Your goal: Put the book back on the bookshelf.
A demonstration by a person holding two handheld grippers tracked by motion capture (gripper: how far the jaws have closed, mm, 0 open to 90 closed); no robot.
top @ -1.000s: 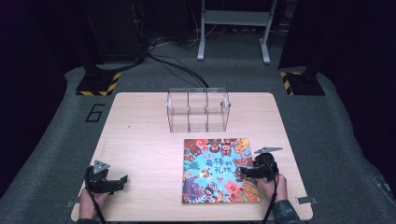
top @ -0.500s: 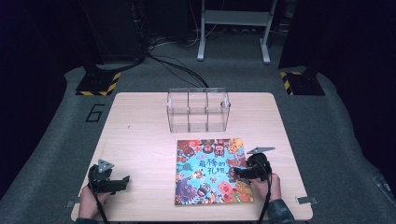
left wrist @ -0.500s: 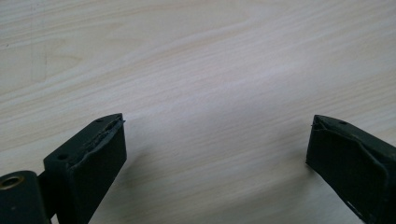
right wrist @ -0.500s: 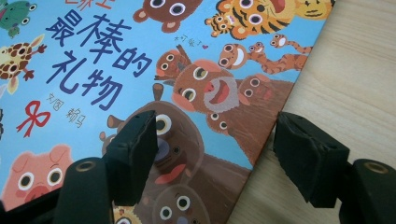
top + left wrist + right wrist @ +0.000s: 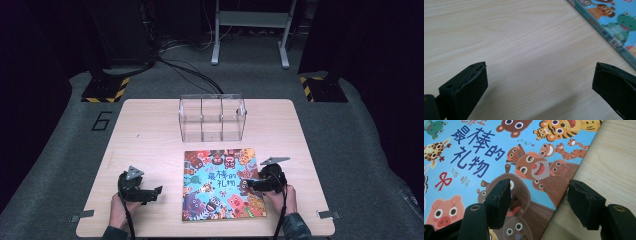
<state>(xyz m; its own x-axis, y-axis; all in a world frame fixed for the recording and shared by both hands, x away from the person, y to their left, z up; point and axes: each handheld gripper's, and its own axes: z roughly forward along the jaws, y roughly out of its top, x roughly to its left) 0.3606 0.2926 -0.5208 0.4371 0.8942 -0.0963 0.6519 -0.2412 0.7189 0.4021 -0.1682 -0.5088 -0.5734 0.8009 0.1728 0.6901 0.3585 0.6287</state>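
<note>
Wooden table (image 5: 150, 130) with a colourful picture book (image 5: 220, 185) lying flat near the front edge, just in front of a clear plastic box (image 5: 212, 117). Right gripper (image 5: 250, 186) sits over the book's right edge, jaws partly apart and just been closing, one over the cover, one over the wood, nothing pinched. Left gripper (image 5: 159, 191) is beside the book, jaws wide apart over bare wood
</note>
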